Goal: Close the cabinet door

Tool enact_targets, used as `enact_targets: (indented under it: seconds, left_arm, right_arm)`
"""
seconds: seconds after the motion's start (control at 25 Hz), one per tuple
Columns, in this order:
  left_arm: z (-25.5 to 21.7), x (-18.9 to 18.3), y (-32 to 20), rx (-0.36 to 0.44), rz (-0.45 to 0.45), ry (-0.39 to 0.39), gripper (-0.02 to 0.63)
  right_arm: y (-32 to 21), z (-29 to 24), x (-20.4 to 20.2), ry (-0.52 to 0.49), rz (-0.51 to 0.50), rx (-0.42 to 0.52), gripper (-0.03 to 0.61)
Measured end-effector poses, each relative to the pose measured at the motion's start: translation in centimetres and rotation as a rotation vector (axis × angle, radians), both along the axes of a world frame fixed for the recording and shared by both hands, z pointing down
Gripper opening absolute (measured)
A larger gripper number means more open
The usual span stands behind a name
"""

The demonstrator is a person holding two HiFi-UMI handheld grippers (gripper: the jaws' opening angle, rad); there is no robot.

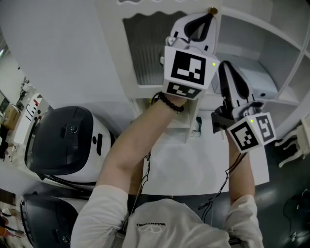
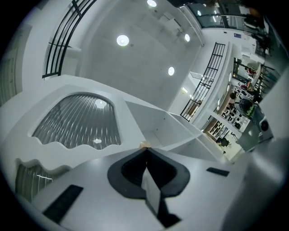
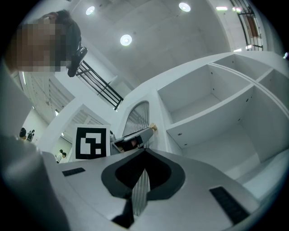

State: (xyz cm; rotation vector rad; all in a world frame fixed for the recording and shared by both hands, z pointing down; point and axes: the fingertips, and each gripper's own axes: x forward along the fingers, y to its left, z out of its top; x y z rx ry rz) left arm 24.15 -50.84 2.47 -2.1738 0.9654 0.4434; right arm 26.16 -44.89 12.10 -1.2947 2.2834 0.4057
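The white cabinet door (image 1: 145, 48) with a ribbed glass panel stands swung out from the cabinet; the panel also shows in the left gripper view (image 2: 76, 122). A small tan knob (image 1: 212, 9) sits at the door's edge. My left gripper (image 1: 208, 17) is shut, and its tips meet right at the knob (image 2: 144, 145). I cannot tell whether they pinch the knob. The right gripper view shows the left gripper (image 3: 149, 131) touching the knob (image 3: 153, 128). My right gripper (image 1: 224, 65) is shut and holds nothing. It hangs in front of the open shelves (image 3: 212, 108), a little right of and below the left one.
The cabinet's bare white shelves (image 1: 271, 63) lie open at the right. Below is a white table top (image 1: 193, 164). Two round black-and-white machines (image 1: 63, 140) (image 1: 43, 218) stand at the left. A white curly-legged piece (image 1: 290, 145) sits at the right edge.
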Motion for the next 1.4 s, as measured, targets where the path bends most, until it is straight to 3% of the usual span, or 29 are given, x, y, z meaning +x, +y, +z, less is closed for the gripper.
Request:
enact_targets:
  seconds: [0.28, 0.52, 0.72, 0.92, 1.28, 1.4]
  left_arm:
    - [0.0, 0.0, 0.2, 0.005, 0.011, -0.010, 0.002]
    - [0.1, -1.3, 1.7, 0.045, 0.155, 0.027, 0.002]
    - [1.7, -3.8, 3.4, 0.041, 0.191, 0.029, 0.002]
    - [6.2, -7.3, 5.5, -0.041, 0.227, 0.079, 0.002]
    - [19.5, -14.0, 8.7, -0.231, 0.166, 0.037, 0.002]
    - [23.6, -16.2, 10.0, -0.304, 0.131, 0.032, 0.002]
  right_arm:
    - [0.3, 0.3, -0.2, 0.001, 0.002, -0.011, 0.009]
    - [1.1, 1.5, -0.3, -0.002, 0.011, -0.031, 0.009]
    - [1.8, 3.0, -0.2, 0.000, 0.032, -0.058, 0.009]
    - [2.9, 5.0, 0.1, 0.019, 0.107, -0.047, 0.009]
    - [5.6, 13.0, -0.7, 0.089, 0.148, -0.121, 0.009]
    - [6.0, 15.3, 0.0, 0.066, 0.162, -0.158, 0.008]
